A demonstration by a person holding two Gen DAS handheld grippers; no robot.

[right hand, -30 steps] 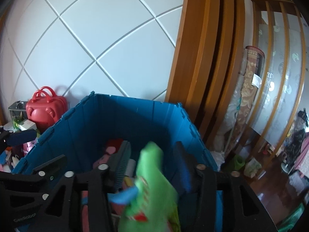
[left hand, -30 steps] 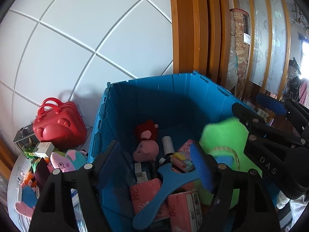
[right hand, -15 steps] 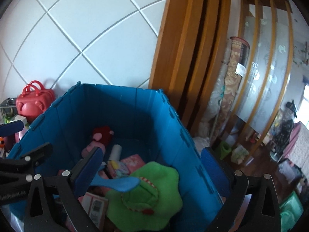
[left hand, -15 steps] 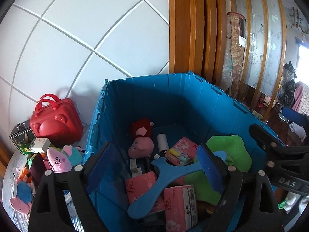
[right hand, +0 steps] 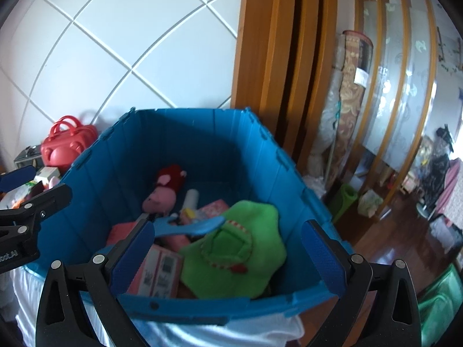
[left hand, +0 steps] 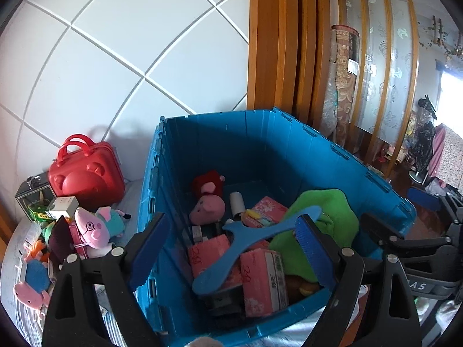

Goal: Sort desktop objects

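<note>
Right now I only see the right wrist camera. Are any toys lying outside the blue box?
Observer: Yes. A pink pig plush with glasses lies left of the blue box, in front of the red case.
Operator: Is anything else down there?
Observer: A flat pink-and-blue toy lies at the left edge of the left wrist view, nearer the camera than the pig.
Operator: The pink boxes look blurry to me. Is anything written on them?
Observer: The nearest pink box inside has "240" handwritten in red.
</note>
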